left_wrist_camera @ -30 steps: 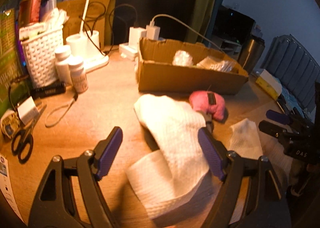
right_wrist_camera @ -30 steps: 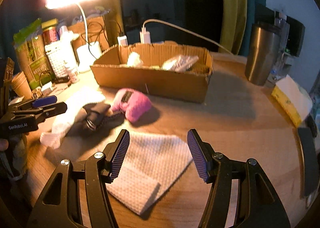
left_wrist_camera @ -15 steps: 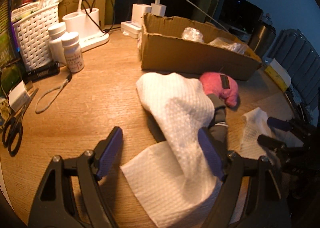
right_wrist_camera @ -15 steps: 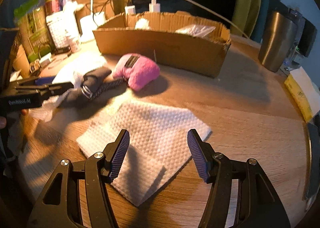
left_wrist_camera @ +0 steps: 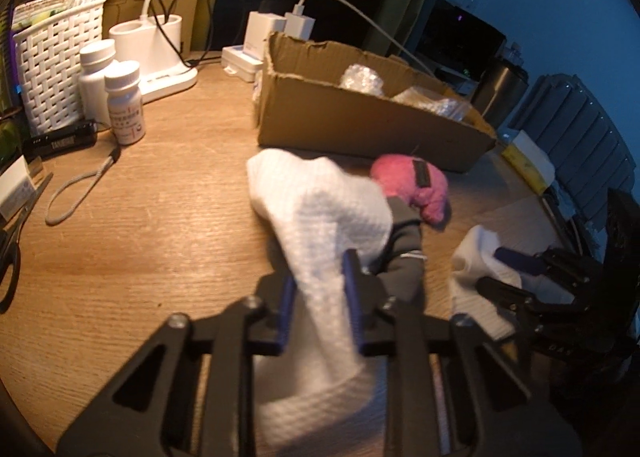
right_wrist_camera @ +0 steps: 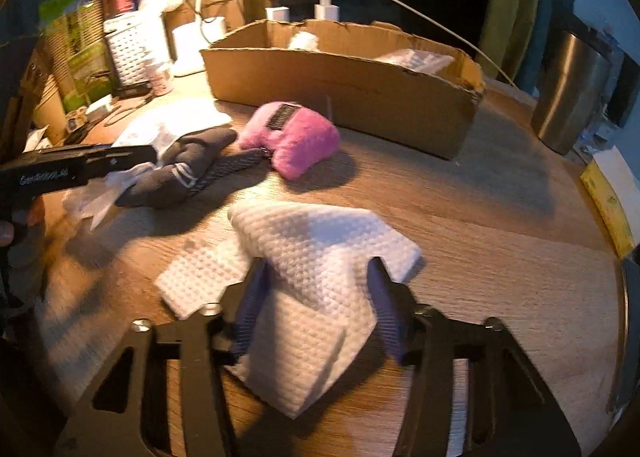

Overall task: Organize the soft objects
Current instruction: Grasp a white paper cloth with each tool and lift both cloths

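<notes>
Left wrist view: the left gripper has its blue-padded fingers drawn narrow and pinched on a white waffle-textured cloth, which rises from the fingers and drapes toward the long open brown cardboard box. A pink plush toy lies on the round wooden table just in front of the box. A dark grey sock lies against the cloth, on the plush toy's near side. Left of the box stand two white pill bottles and a white woven basket.

Right wrist view: the right gripper is partly closed around a second white waffle-textured cloth, both pads touching its bunched fabric; one end of the cloth lies flat on the table in front of the box. The plush toy sits between this cloth and the box. The sock lies left of the toy, touching the left gripper's cloth.
</notes>
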The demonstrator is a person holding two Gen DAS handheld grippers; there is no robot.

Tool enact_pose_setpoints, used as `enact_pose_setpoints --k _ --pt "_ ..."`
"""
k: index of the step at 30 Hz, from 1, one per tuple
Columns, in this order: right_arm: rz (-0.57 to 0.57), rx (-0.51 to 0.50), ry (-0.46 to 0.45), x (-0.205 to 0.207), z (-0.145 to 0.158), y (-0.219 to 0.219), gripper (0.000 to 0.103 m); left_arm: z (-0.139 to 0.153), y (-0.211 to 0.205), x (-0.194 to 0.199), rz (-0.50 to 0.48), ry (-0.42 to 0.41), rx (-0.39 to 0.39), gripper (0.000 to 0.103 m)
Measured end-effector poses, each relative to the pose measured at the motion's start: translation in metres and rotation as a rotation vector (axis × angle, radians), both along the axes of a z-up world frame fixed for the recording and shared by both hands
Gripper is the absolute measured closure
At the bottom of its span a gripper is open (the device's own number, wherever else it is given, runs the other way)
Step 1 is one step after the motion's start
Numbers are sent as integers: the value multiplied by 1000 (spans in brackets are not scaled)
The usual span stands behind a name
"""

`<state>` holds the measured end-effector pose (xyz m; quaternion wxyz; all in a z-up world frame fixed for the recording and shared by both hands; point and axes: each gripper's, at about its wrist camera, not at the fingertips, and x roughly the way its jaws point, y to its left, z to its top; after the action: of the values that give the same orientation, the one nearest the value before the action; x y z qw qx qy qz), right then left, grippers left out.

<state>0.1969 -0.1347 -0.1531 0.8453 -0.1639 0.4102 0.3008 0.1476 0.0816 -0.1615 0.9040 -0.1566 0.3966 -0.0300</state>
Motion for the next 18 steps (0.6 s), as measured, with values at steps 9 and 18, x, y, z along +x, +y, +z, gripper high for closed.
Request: enact_pose_setpoints --k 9,18 --pt "55 21 15 -6 1 11 94 22 6 -11 25 -78 0 89" --pt "58 81 -6 -3 20 2 94 55 14 -21 66 -160 45 89"
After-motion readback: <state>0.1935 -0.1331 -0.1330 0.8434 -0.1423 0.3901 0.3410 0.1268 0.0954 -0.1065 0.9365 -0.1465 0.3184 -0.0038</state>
